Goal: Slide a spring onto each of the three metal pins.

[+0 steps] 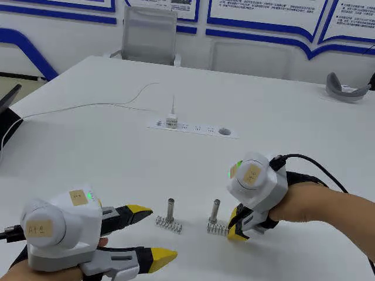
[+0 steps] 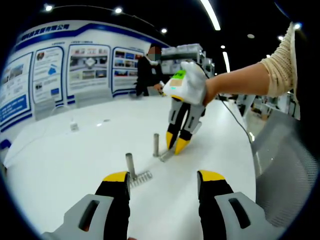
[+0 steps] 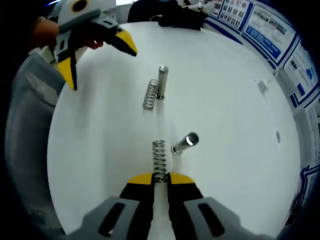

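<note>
Metal spring [image 3: 159, 156] seemingly in right gripper [image 3: 160, 179]

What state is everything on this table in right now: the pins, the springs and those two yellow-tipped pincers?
Held spring: flat on the table, one end pinched, not on a pin.
Right gripper: shut on that end.
Left gripper: open, holding nothing.
Other spring: lying loose beside its pin.
Pin by held spring: upright, bare.
Other pin: upright, bare.
</note>
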`<state>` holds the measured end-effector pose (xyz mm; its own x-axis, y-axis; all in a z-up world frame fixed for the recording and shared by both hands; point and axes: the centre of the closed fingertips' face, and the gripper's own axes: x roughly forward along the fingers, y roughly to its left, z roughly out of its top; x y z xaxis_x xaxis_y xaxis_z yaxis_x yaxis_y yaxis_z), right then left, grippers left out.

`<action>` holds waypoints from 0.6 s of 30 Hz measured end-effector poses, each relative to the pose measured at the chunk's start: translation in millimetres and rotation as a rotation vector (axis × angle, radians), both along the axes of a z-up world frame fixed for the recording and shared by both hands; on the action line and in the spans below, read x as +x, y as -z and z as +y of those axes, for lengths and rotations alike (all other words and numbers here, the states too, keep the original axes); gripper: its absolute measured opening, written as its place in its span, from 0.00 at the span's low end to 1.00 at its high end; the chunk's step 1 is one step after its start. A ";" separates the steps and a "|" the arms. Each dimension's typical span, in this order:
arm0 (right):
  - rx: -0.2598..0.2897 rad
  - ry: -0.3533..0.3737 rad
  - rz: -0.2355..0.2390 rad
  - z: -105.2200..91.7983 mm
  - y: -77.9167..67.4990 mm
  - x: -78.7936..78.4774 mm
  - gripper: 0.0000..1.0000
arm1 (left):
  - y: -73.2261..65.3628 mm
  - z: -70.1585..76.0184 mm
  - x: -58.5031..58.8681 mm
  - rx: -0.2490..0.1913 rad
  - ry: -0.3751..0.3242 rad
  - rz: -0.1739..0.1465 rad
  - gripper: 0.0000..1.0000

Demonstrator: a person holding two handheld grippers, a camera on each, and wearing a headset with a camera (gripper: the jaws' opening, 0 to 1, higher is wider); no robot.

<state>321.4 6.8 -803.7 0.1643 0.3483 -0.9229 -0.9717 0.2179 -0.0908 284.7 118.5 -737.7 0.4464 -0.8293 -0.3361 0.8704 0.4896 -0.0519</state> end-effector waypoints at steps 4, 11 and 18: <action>0.004 -0.018 -0.010 3.8 -11.2 -5.5 0.11 | 0.6 -5.9 -1.1 -0.001 0.014 0.001 0.55; 0.012 -0.053 -0.012 9.7 -27.6 -20.1 0.11 | 0.3 -20.1 -3.7 -0.001 0.053 -0.002 0.53; 0.009 -0.083 -0.025 14.2 -40.7 -31.5 0.11 | -2.0 -33.3 -5.4 -0.003 0.097 -0.014 0.51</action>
<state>289.9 21.0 -763.0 0.1576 0.3702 -0.9155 -0.9839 0.1381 -0.1135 279.3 85.3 -735.6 0.3689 -0.8697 -0.3279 0.9142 0.4032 -0.0409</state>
